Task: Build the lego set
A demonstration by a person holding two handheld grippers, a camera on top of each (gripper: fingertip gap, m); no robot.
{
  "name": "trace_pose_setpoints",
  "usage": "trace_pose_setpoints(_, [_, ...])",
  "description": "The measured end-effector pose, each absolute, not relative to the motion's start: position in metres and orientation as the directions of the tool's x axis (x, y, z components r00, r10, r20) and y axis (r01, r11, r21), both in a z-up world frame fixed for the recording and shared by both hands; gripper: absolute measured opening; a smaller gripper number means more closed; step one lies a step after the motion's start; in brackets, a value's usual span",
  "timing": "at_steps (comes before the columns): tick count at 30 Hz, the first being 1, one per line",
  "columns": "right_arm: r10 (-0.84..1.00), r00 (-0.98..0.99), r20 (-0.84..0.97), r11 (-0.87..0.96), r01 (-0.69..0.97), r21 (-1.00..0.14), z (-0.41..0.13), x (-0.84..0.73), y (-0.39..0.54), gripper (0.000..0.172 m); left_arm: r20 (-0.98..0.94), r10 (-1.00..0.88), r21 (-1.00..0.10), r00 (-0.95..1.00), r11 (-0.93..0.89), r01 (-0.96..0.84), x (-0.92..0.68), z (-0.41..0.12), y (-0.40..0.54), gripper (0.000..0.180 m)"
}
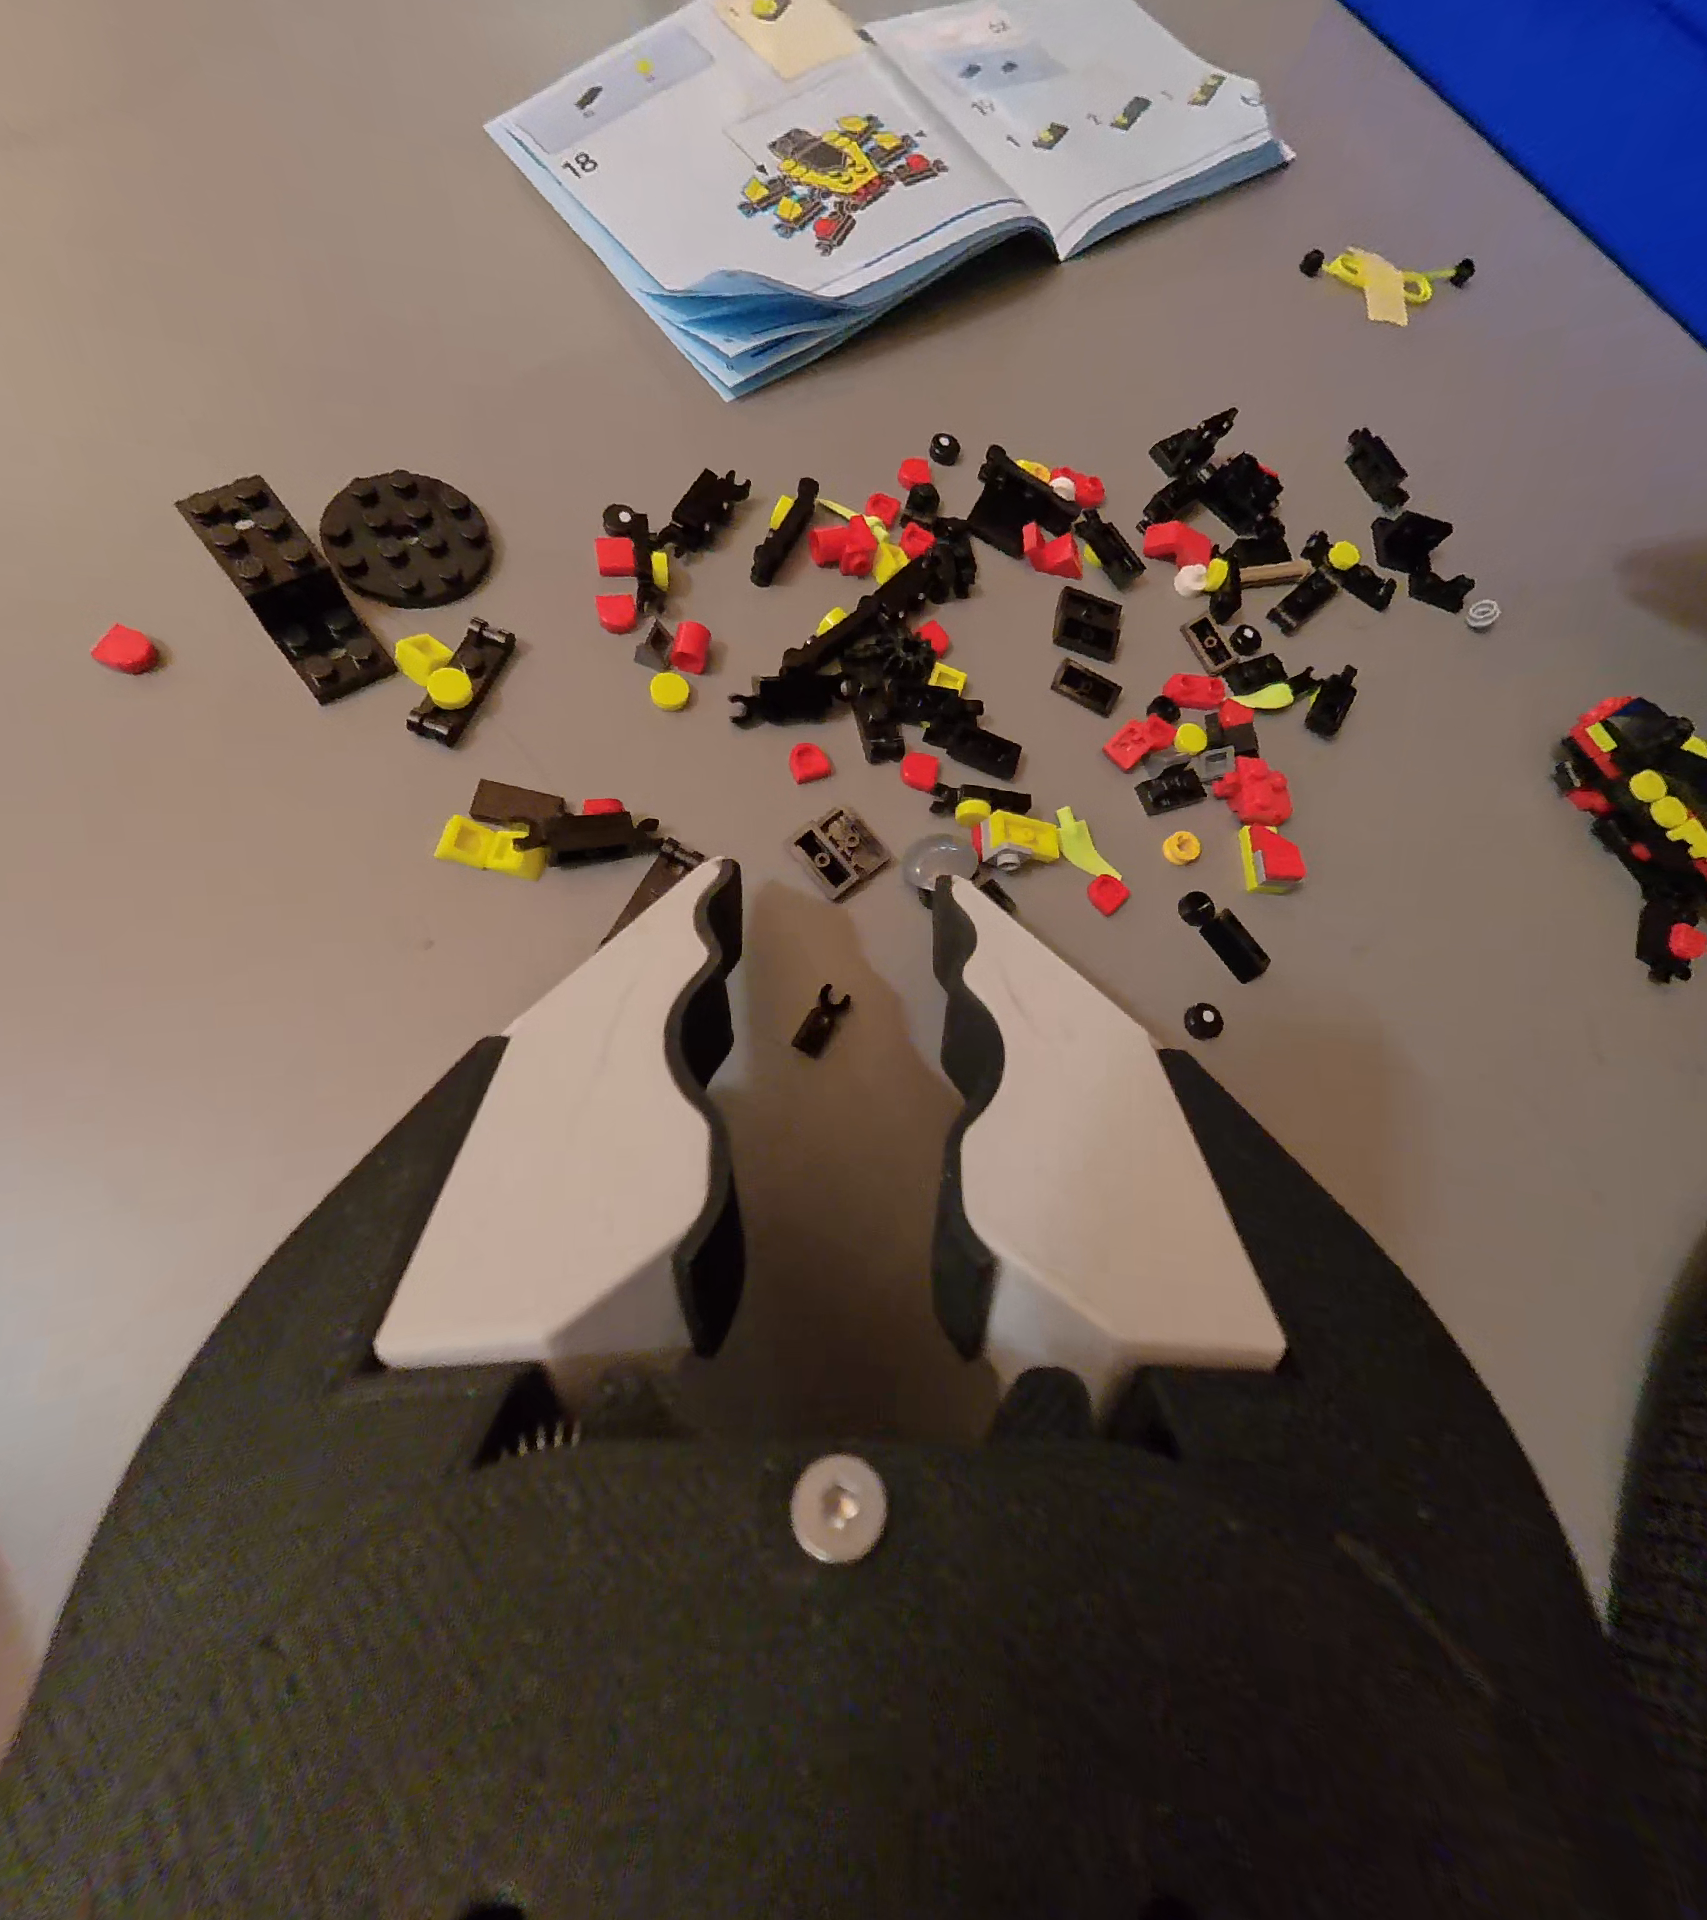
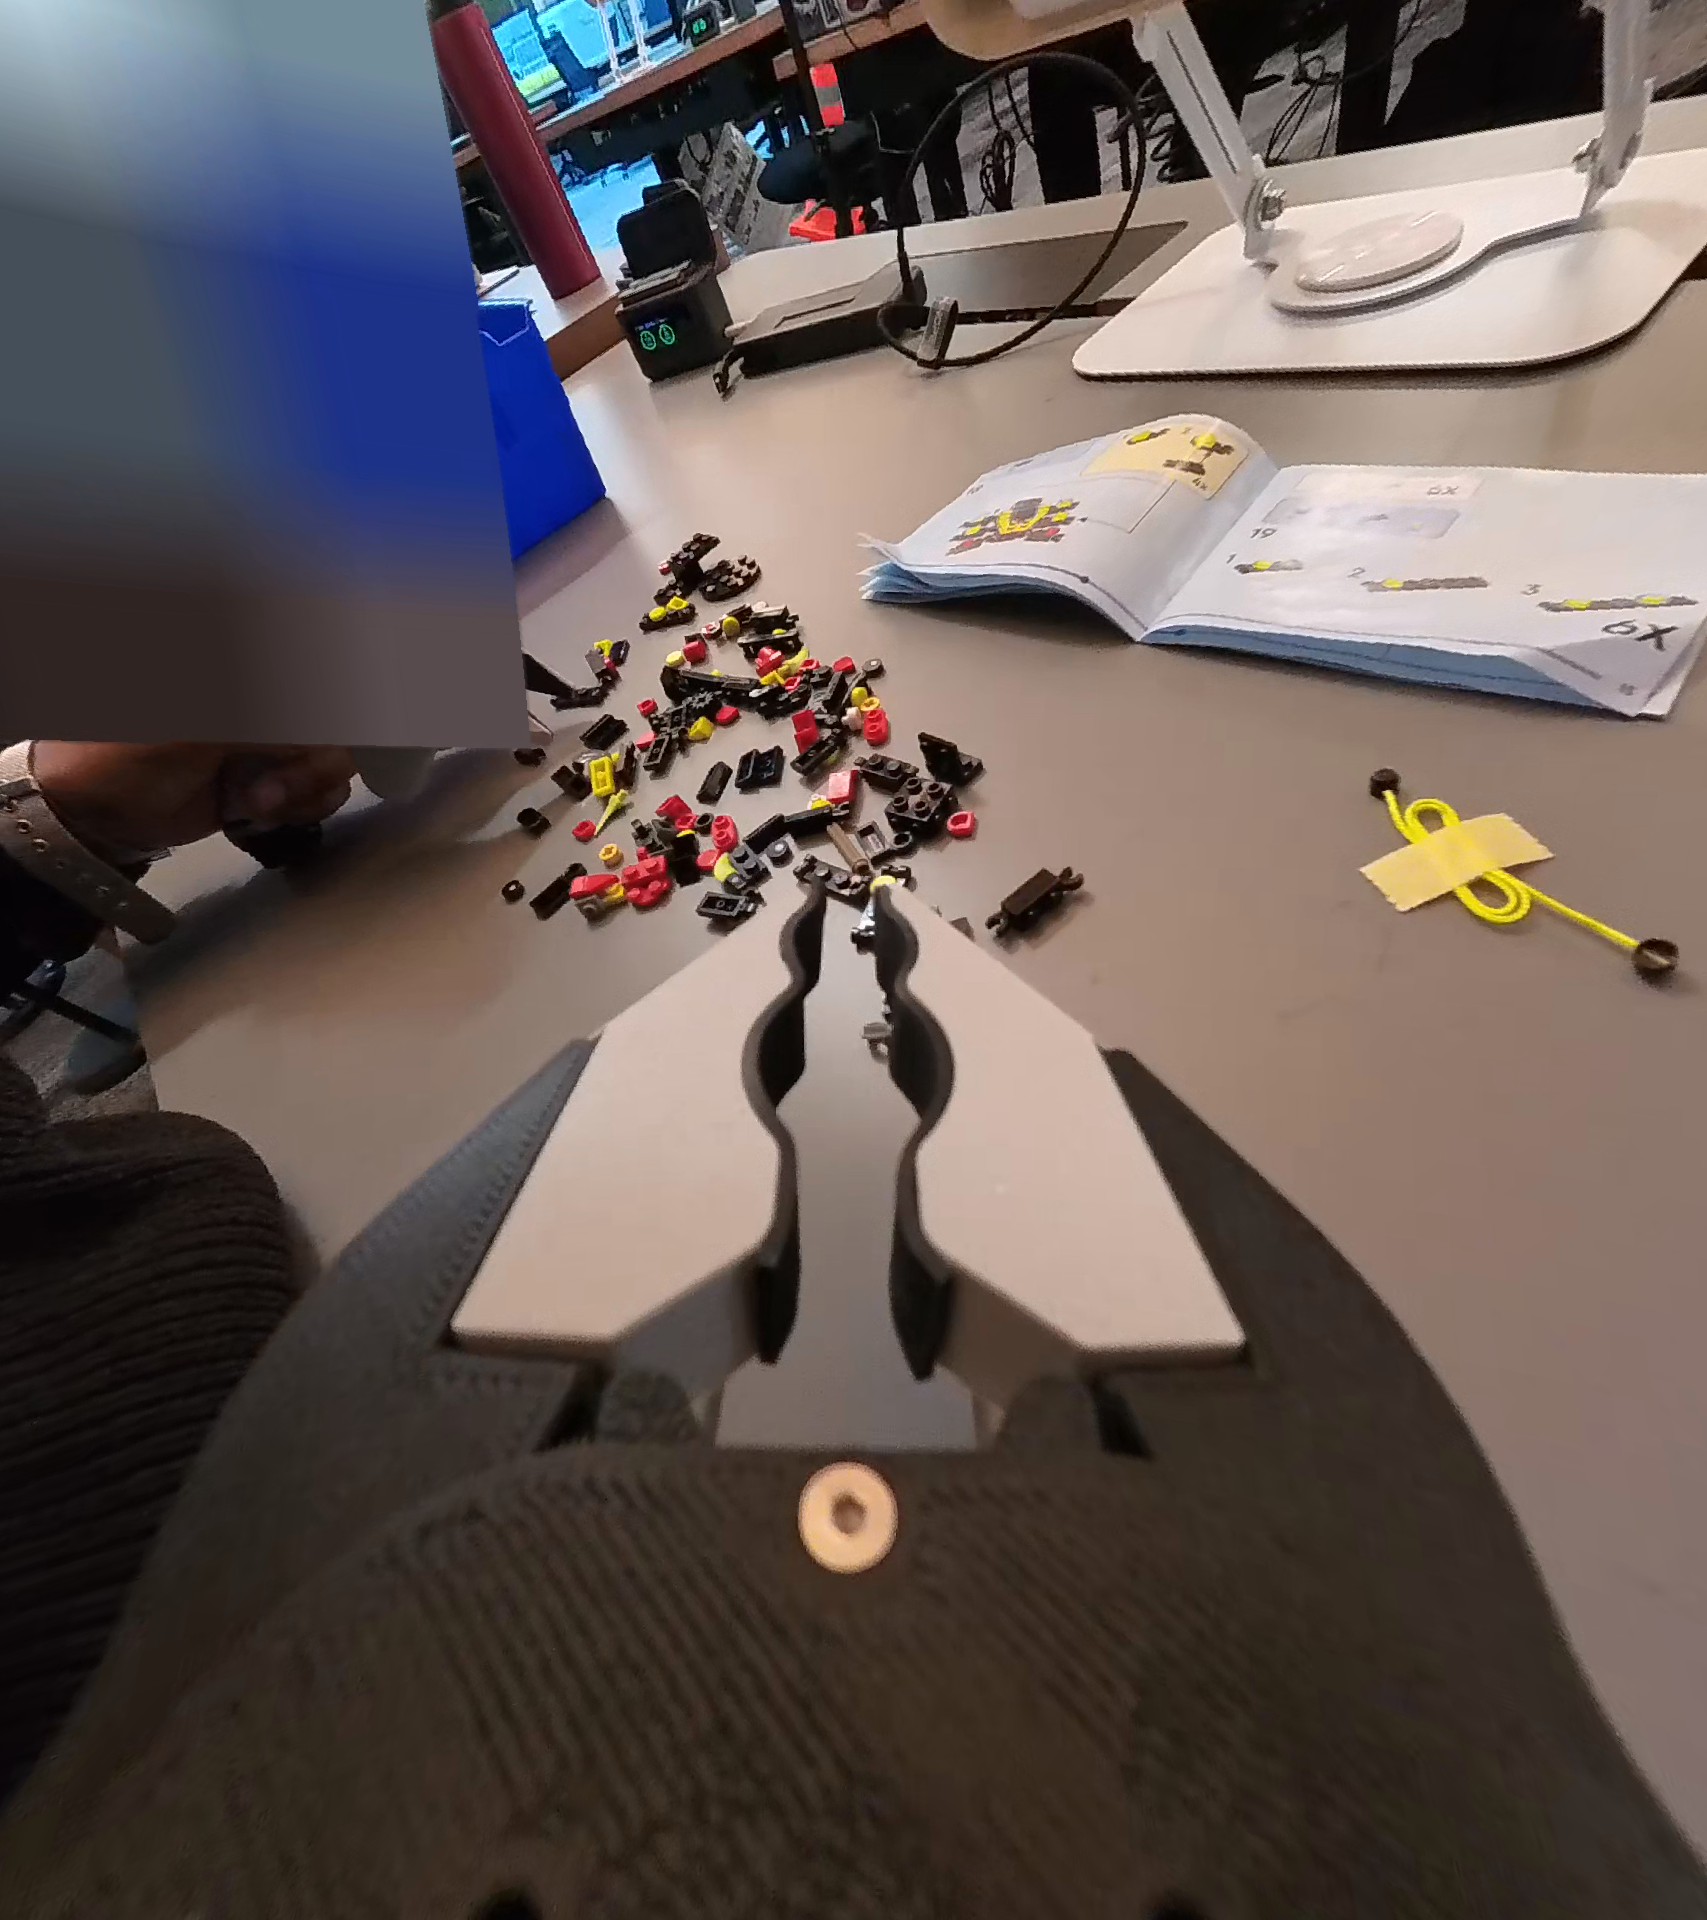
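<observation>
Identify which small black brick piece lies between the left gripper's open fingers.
The small black clip piece, lying alone on the grey table between the left gripper fingers, touching neither; other black pieces lie beyond the fingertips.

Open instruction booklet (image 1: 880, 177), taped yellow cord (image 2: 1472, 868), white stand base (image 2: 1451, 281), blue bin (image 2: 537, 436)

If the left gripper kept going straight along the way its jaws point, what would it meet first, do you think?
Probably the dark grey flat brick, lying just beyond the open left gripper. The small black clip lies on the table between its jaws, likely below that line; depth is hard to judge.
</observation>
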State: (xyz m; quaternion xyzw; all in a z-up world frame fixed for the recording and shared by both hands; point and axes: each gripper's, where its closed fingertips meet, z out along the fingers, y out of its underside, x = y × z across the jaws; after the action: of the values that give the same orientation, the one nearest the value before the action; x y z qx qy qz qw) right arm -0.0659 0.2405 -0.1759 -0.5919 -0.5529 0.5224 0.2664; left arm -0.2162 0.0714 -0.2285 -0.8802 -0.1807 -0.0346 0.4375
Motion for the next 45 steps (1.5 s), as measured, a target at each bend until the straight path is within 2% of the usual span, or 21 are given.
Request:
trace_pose_setpoints(8, [0.930, -0.165, -0.328, -0.250, 0.368, -0.896, -0.173, -0.065, 0.239, 0.007, 0.093, 0.169, -0.788, 0.981, -0.589, 0.176, -0.197, -0.225, 0.081, 0.031])
trace_pose_setpoints(13, [0.928, -0.178, -0.328, -0.246, 0.368, -0.896, -0.171, -0.065, 0.235, 0.007, -0.034, 0.125, -0.763, 0.992, -0.644, 0.055, -0.188, -0.232, 0.087, 0.030])
trace_pose_setpoints(23, [0.926, -0.192, -0.324, -0.239, 0.366, -0.900, -0.169, -0.065, 0.231, 0.007, -0.088, 0.126, -0.745, 0.988, -0.667, 0.019, -0.188, -0.235, 0.093, 0.022])
trace_pose_setpoints(26, [0.926, -0.196, -0.322, -0.234, 0.369, -0.900, -0.169, -0.065, 0.229, 0.008, -0.116, 0.092, -0.722, 0.989, -0.692, -0.020, -0.184, -0.240, 0.094, 0.024])
trace_pose_setpoints(29, [0.927, -0.199, -0.318, -0.231, 0.367, -0.901, -0.168, -0.065, 0.228, 0.007, -0.141, 0.052, -0.736, 0.989, -0.673, -0.070, -0.176, -0.236, 0.096, 0.013])
trace_pose_setpoints(33, [0.931, -0.199, -0.306, -0.218, 0.367, -0.904, -0.168, -0.064, 0.227, 0.007, -0.141, -0.017, -0.751, 0.990, -0.650, -0.118, -0.163, -0.233, 0.098, 0.011])
trace_pose_setpoints(36, [0.933, -0.199, -0.300, -0.213, 0.366, -0.906, -0.167, -0.064, 0.227, 0.007, -0.142, 0.007, -0.765, 0.990, -0.636, -0.105, -0.167, -0.230, 0.098, 0.012])
trace_pose_setpoints(42, [0.929, -0.203, -0.308, -0.219, 0.369, -0.903, -0.168, -0.064, 0.226, 0.007, -0.025, 0.188, -0.816, 0.982, -0.571, 0.089, -0.200, -0.218, 0.097, 0.009])
trace_pose_setpoints(45, [0.922, -0.208, -0.325, -0.234, 0.370, -0.899, -0.167, -0.064, 0.224, 0.007, -0.057, 0.192, -0.837, 0.980, -0.544, 0.058, -0.215, -0.212, 0.099, 0.009])
